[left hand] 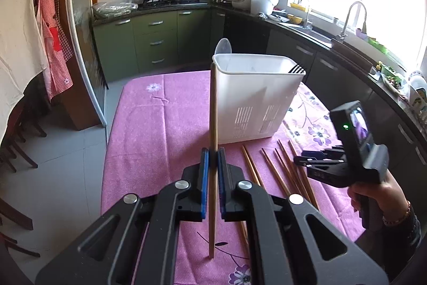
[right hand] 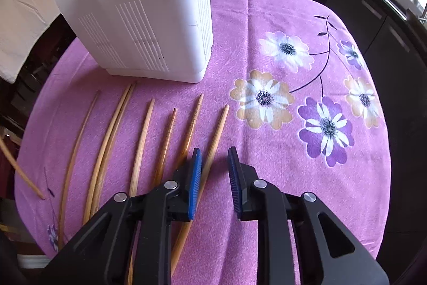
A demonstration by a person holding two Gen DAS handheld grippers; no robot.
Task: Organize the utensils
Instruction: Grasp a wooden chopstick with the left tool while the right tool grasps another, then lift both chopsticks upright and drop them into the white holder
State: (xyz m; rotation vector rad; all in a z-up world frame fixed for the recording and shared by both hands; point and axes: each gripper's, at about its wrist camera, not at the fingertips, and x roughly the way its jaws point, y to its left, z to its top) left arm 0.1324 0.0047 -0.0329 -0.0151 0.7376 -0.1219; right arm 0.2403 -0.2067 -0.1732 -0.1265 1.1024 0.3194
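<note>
A table under a fuzzy pink flowered cloth [right hand: 234, 26] carries a tall white plastic caddy [left hand: 253, 100] with slotted walls near its far edge, a spoon bowl and fork tines showing above the rim. Smooth wooden chopsticks [right hand: 141, 146] lie side by side before the caddy, long axes toward it. The left gripper [left hand: 213, 159] pinches one chopstick [left hand: 213, 108] upright just short of the caddy, while the right gripper [right hand: 214, 159], pads spread, straddles the rightmost chopstick [right hand: 216, 135] without pressing it.

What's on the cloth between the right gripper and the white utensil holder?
Only loose chopsticks lying on the pink tablecloth, fanned from the right gripper toward the white utensil holder. The right wrist view shows it.
</note>
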